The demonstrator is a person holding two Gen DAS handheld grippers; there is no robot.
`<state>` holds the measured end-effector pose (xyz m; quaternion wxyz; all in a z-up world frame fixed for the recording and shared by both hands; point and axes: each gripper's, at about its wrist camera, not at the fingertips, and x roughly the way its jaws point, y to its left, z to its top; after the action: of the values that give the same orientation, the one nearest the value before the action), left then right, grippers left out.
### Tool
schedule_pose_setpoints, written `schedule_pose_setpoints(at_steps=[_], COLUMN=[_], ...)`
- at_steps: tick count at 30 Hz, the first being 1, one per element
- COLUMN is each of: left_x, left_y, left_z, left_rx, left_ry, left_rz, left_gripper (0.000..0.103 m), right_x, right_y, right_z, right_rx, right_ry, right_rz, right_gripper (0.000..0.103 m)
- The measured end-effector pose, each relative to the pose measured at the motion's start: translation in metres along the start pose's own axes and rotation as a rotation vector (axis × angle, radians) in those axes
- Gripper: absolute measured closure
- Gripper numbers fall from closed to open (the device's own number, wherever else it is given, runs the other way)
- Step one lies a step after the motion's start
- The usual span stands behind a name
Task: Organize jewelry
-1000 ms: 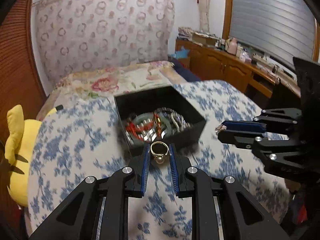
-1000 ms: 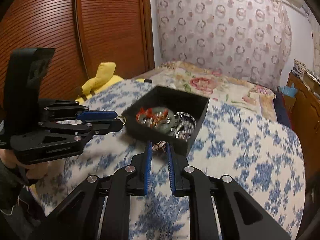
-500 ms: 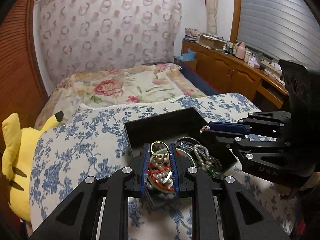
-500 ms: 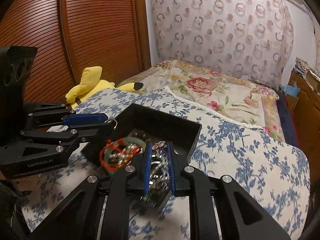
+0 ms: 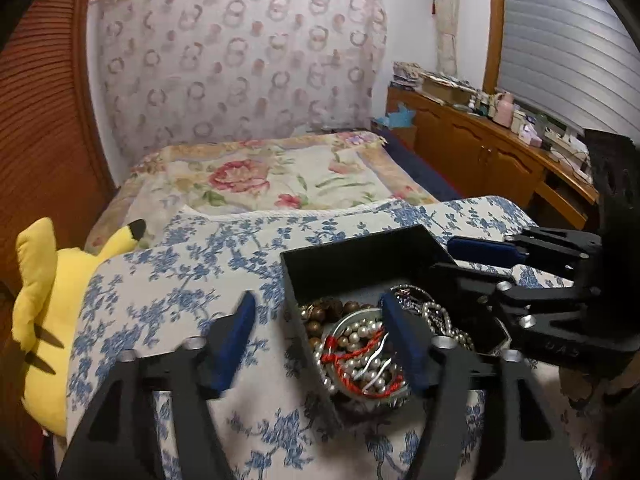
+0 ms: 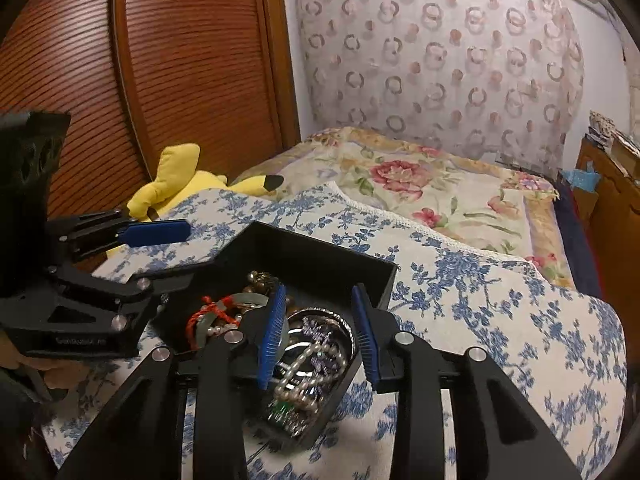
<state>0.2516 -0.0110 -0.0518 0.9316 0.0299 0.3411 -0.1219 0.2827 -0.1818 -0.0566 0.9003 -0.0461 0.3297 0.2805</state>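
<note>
A black jewelry box (image 5: 352, 256) (image 6: 320, 264) sits on a blue-flowered cloth and holds a heap of pearl strands (image 5: 360, 336) (image 6: 308, 364), brown beads (image 5: 324, 312), a red cord (image 5: 360, 356) (image 6: 208, 312) and metal bracelets. My left gripper (image 5: 316, 320) is open and empty over the box's left wall, one finger outside and one inside. My right gripper (image 6: 320, 312) is open and empty over the box's right part. Each gripper shows in the other's view, the right one (image 5: 480, 256) and the left one (image 6: 160, 248). The ring and the small trinket held earlier are not distinguishable in the heap.
A yellow plush toy (image 5: 44, 308) (image 6: 180, 184) lies at the left beside a wooden slatted door (image 6: 140, 80). A flowered bed (image 5: 272, 176) lies behind. A wooden cabinet (image 5: 480, 160) with clutter stands at the right.
Both grippers moved over the box and opened. The gold ring left the left gripper and the small trinket left the right gripper.
</note>
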Motion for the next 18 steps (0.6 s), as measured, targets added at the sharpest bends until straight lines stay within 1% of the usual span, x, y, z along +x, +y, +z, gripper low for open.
schedule_pose_setpoints(at_steps=[1,3,5,6,8,9,11,12,14,16,17,18], left_x=[-0.006,-0.017,-0.031,-0.039,-0.052,-0.06,-0.073,-0.081,-0.096,-0.108,-0.116,-0.123], left_y=[-0.001,-0.003,-0.006,-0.007,-0.009,-0.011,-0.012,-0.014,-0.018,-0.022,-0.023,-0.023], left_z=[-0.003,-0.007,-0.013,-0.017,-0.023,-0.027,-0.033,-0.036,-0.045,-0.051,-0.055,-0.059], left_rx=[0.0,-0.003,-0.007,-0.01,-0.014,-0.014,-0.018,-0.018,-0.021,-0.023,-0.029,-0.038], left_ry=[-0.009,-0.027,-0.05,-0.063,-0.079,-0.09,-0.114,-0.125,-0.142,-0.154,-0.165,-0.175], left_rz=[0.007,0.025,0.044,0.055,0.088,0.1,0.112,0.119,0.142,0.157,0.163,0.165], left_gripper=[0.031,0.018,0.011,0.009,0.008,0.008,0.008,0.008,0.008,0.008,0.008,0.008], right_x=[-0.004,-0.02,-0.033,-0.04,-0.055,-0.06,-0.078,-0.089,-0.105,-0.122,-0.131,-0.141], right_y=[0.001,0.006,0.011,0.014,0.019,0.02,0.024,0.026,0.03,0.036,0.04,0.043], right_z=[-0.002,-0.007,-0.012,-0.015,-0.023,-0.025,-0.034,-0.039,-0.047,-0.054,-0.058,-0.062], right_rx=[0.003,0.009,0.017,0.021,0.03,0.034,0.054,0.066,0.083,0.093,0.099,0.101], right_ry=[-0.006,-0.028,-0.048,-0.059,-0.073,-0.08,-0.107,-0.121,-0.146,-0.173,-0.189,-0.203], right_rz=[-0.002,-0.016,-0.031,-0.042,-0.074,-0.085,-0.107,-0.117,-0.143,-0.164,-0.184,-0.198], right_gripper=[0.066,0.062,0.052,0.05,0.035,0.032,0.021,0.019,0.01,0.006,0.002,0.002])
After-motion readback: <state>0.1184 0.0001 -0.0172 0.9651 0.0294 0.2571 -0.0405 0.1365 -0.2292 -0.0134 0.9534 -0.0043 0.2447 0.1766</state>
